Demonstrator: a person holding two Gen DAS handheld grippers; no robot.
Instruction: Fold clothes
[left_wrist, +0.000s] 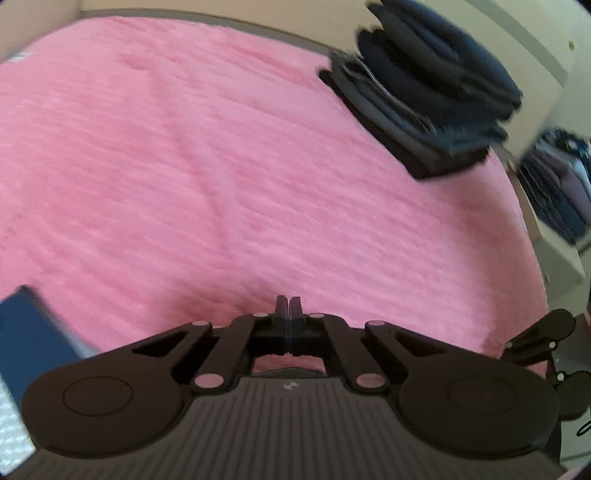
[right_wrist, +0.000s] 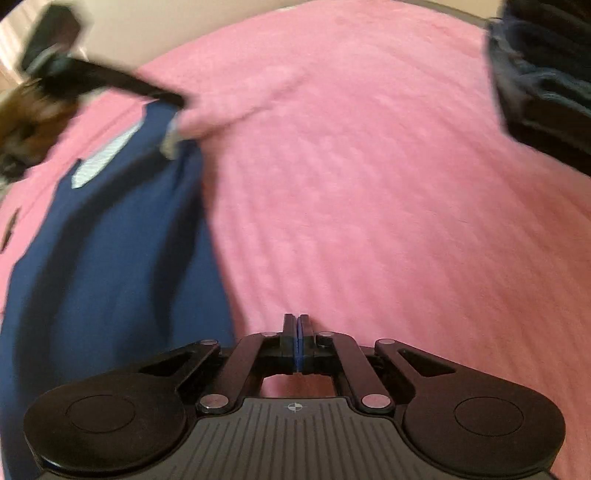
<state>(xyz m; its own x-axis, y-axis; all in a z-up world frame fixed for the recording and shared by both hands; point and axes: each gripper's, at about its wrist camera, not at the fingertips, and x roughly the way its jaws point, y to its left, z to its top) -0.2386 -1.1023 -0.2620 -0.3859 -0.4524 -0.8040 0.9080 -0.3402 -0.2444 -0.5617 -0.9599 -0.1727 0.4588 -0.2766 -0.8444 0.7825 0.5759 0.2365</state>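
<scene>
A navy blue garment with a pale striped patch near its top hangs and drapes over the pink bedspread on the left of the right wrist view. Its upper corner is pinched by my left gripper, which reaches in from the top left. In the left wrist view my left gripper is shut, and a piece of the navy garment shows at the lower left. My right gripper is shut, with a thin blue strip of the garment between its pads.
A stack of dark folded clothes sits at the far right of the bedspread; the stack also shows at the top right of the right wrist view. A blurred hand holds the left tool. Shelves with clothes stand beyond the bed.
</scene>
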